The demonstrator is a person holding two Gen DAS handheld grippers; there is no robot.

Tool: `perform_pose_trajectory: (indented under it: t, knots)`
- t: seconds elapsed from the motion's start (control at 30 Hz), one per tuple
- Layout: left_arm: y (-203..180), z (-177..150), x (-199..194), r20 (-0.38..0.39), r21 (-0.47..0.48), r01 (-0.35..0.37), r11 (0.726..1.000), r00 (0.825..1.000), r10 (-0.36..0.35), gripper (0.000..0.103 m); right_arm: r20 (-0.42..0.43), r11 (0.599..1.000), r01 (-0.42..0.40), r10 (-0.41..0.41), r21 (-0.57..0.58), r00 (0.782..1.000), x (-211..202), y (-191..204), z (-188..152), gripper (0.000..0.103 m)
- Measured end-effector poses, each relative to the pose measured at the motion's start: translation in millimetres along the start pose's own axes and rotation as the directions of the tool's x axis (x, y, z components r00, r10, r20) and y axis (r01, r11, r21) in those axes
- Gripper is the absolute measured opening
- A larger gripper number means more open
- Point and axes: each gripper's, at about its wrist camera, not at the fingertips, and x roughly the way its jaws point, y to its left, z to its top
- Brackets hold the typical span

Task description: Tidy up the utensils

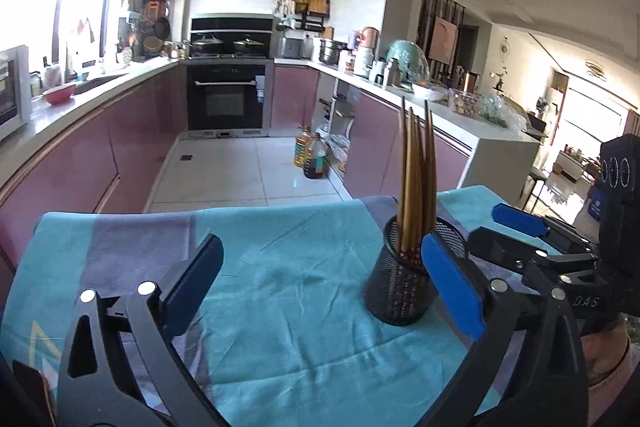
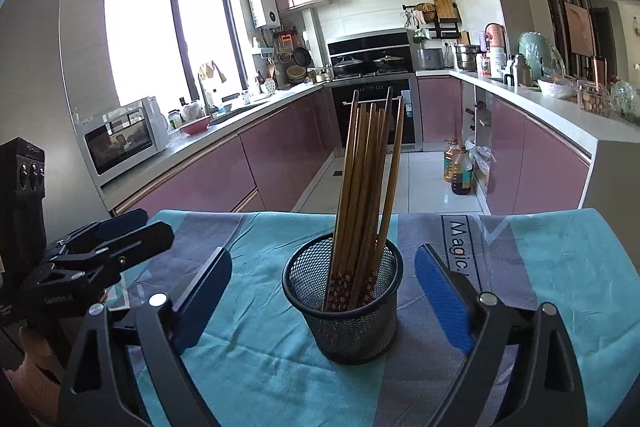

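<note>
A black mesh cup point(image 2: 348, 323) stands upright on the teal and grey cloth point(image 2: 560, 267), with several brown chopsticks point(image 2: 364, 187) standing in it, patterned ends down. My right gripper point(image 2: 323, 255) is open, the cup centred just ahead between its blue pads, neither touching it. In the left wrist view the cup point(image 1: 396, 291) and chopsticks point(image 1: 416, 179) sit at the right, partly behind my right finger. My left gripper point(image 1: 320, 247) is open over bare cloth point(image 1: 280, 267), nothing between its fingers. Each gripper shows in the other's view: right point(image 1: 486, 227), left point(image 2: 154, 225).
The cloth-covered table ends at a far edge point(image 2: 280, 213), with tiled kitchen floor beyond. Pink cabinets and cluttered counters run along both sides. Two oil bottles point(image 2: 458, 167) stand on the floor at the right. A hand holds the left gripper at the lower left point(image 2: 36, 375).
</note>
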Motion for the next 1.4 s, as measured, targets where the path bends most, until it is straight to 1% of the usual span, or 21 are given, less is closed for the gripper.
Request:
perform_pose_trajectory:
  t: [0.1, 0.27, 0.37, 0.5, 0.63, 0.73, 0.87, 1.13, 1.4]
  knots:
    - [11.2, -7.8, -17.2, 0.032, -0.006, -0.056, 0.998, 0.998, 0.056, 0.098, 0.031, 1.000, 0.020, -0.019, -0.023, 0.999, -7.8, 10.3, -7.5, 0.097]
    - [26.2, -20.3, -45.1, 0.088, -0.037, -0.111, 0.993, 0.990, 0.114, 0.098, 0.091, 0.996, 0.066, -0.060, -0.066, 0.994, -20.7, 29.8, -19.8, 0.097]
    - [29.5, -21.5, -59.7, 0.131, -0.043, -0.150, 0.988, 0.979, 0.154, 0.098, 0.133, 0.994, 0.080, -0.070, -0.071, 0.989, -29.6, 37.4, -23.8, 0.097]
    - [28.4, -30.0, -78.3, 0.178, -0.028, -0.180, 0.983, 0.967, 0.182, 0.097, 0.194, 0.991, 0.107, -0.090, -0.076, 0.977, -41.6, 45.7, -29.8, 0.097]
    - [24.2, -35.5, -87.0, 0.195, -0.022, -0.196, 0.980, 0.961, 0.196, 0.098, 0.248, 0.990, 0.125, -0.104, -0.070, 0.963, -53.7, 49.5, -33.5, 0.097]
    - [23.5, -39.6, -92.4, 0.202, -0.020, -0.192, 0.981, 0.960, 0.192, 0.097, 0.268, 0.986, 0.148, -0.123, -0.073, 0.956, -57.5, 52.3, -34.7, 0.097]
    - [18.5, -43.7, -98.1, 0.220, -0.001, -0.211, 0.978, 0.954, 0.206, 0.098, 0.274, 0.986, 0.153, -0.129, -0.070, 0.953, -60.6, 53.0, -36.1, 0.097]
    - [19.0, -44.3, -107.0, 0.241, -0.013, -0.206, 0.978, 0.949, 0.203, 0.097, 0.294, 0.983, 0.164, -0.134, -0.081, 0.947, -64.7, 60.2, -40.2, 0.097]
    - [18.3, -47.8, -111.0, 0.245, -0.013, -0.205, 0.979, 0.948, 0.201, 0.097, 0.300, 0.982, 0.168, -0.135, -0.087, 0.944, -66.8, 64.7, -41.4, 0.097]
